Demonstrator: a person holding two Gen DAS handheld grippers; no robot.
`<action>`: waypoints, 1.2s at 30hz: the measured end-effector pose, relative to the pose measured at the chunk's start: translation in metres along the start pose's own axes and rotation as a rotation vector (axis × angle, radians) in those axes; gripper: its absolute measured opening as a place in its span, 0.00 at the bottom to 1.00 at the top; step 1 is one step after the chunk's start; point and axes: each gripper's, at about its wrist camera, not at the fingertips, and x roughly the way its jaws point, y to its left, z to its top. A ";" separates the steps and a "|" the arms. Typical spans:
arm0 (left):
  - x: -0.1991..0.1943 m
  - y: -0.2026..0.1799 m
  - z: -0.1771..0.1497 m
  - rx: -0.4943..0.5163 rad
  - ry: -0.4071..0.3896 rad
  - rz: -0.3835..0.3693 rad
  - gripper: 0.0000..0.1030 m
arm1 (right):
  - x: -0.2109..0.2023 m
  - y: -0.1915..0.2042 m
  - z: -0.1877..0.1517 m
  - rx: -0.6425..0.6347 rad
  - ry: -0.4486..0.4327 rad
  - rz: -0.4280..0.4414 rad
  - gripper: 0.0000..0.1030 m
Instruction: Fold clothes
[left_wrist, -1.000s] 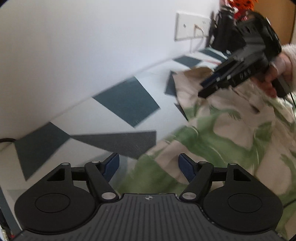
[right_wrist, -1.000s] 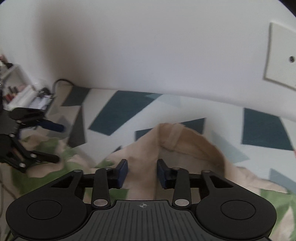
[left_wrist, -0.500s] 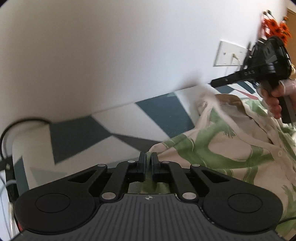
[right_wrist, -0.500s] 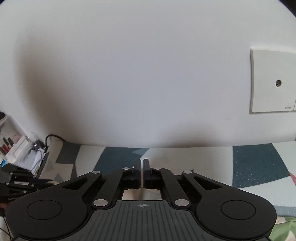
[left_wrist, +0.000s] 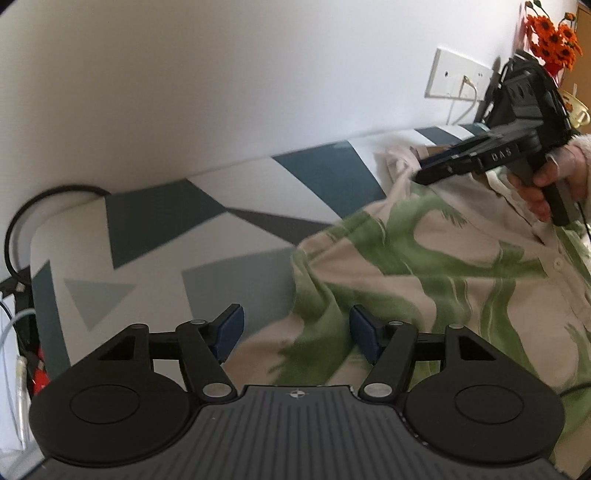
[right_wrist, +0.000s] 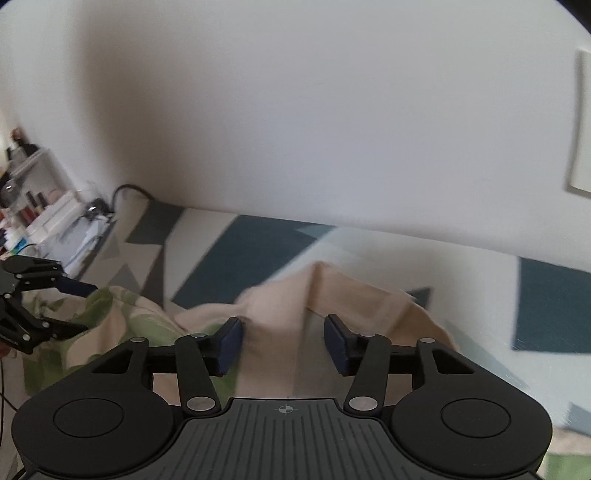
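Observation:
A beige shirt (left_wrist: 443, 266) with a green leaf print lies spread on a patterned cover (left_wrist: 166, 221). My left gripper (left_wrist: 295, 332) hovers over the shirt's near left edge. Its jaws are opening, with cloth below them and neither pad pressing on it. My right gripper (right_wrist: 282, 343) is over the plain beige collar (right_wrist: 332, 295); its jaws are opening too, and the fabric lies loose between them. In the left wrist view the right gripper (left_wrist: 430, 166), held by a hand (left_wrist: 543, 188), points at the collar. The left gripper (right_wrist: 86, 306) shows at the left edge of the right wrist view.
A white wall runs close behind the cover (right_wrist: 240, 258). On it are a socket plate (left_wrist: 454, 74) with a plugged-in cord and another plate (right_wrist: 580, 129). A black cable (left_wrist: 22, 214) loops at the far left. Orange flowers (left_wrist: 550, 29) and a cluttered shelf (right_wrist: 33, 206) stand at the ends.
Both grippers were shut half a second ago and now stand apart. The right wrist view has tipped down from the wall, so the collar shows again.

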 end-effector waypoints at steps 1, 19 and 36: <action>0.000 -0.001 -0.002 0.002 0.003 -0.002 0.63 | 0.002 0.002 0.001 -0.005 0.005 0.021 0.46; -0.017 -0.005 -0.003 -0.026 -0.064 0.034 0.08 | -0.020 -0.024 0.002 0.163 -0.033 0.360 0.15; -0.028 -0.012 -0.012 -0.071 -0.130 0.105 0.07 | 0.004 -0.024 -0.011 0.083 0.021 0.210 0.31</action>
